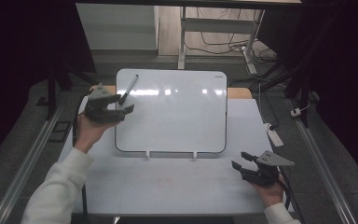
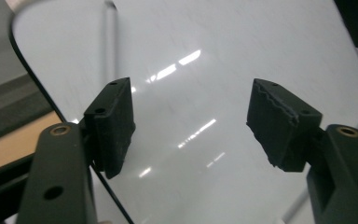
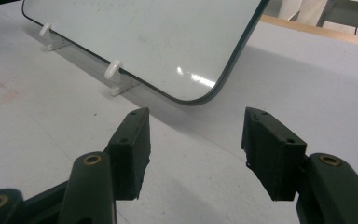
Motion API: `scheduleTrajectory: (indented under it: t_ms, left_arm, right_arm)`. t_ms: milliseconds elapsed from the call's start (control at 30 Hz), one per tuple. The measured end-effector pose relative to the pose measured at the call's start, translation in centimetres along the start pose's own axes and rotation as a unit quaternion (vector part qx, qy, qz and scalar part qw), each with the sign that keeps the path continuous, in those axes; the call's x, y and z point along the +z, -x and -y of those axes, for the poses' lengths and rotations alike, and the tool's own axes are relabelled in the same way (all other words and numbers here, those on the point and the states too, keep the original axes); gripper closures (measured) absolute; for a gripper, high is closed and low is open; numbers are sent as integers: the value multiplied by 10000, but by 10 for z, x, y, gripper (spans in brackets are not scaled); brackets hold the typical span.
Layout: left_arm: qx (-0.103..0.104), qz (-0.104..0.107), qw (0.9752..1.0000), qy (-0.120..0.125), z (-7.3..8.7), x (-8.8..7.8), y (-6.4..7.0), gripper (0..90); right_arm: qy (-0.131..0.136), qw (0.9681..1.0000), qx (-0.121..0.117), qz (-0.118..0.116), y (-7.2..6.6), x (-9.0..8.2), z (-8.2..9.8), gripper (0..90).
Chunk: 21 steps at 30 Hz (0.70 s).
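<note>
A white board with a dark rim leans on two small white stands in the middle of the table. A dark marker lies on its upper left part. My left gripper hovers open over the board's left edge, just below the marker, with nothing between its jaws. In the left gripper view the left gripper faces the glossy white board. My right gripper is open and empty near the table's front right; in its own view the right gripper points at the white board's lower corner.
The board stands on a pale mat that covers the table. A white power strip lies at the right edge. Behind the table are desk legs and loose cables on the floor.
</note>
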State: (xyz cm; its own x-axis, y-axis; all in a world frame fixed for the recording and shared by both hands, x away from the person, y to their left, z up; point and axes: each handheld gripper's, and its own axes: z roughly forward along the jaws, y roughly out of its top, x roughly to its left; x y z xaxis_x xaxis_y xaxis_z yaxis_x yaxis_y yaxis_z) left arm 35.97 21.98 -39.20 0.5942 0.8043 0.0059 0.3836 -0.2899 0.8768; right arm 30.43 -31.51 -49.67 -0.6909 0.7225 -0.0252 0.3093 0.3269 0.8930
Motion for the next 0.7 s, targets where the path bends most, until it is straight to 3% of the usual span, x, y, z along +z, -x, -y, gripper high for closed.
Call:
scheduleTrajectory:
  t_ms: [133, 300, 700]
  left_arm:
    - [-46, 137, 9999, 27, 37, -19, 16, 309]
    - [-227, 311, 9992, -80, 78, -32, 28, 306]
    - [-387, 416, 9978, -349, 128, -41, 43, 302]
  right_arm:
    - [16, 10000, -33, -46, 2, 0, -2, 421]
    - [-6, 9999, -100, -112, 2, 1, -2, 420]
    - [-159, 9994, -270, -170, 0, 5, 0, 418]
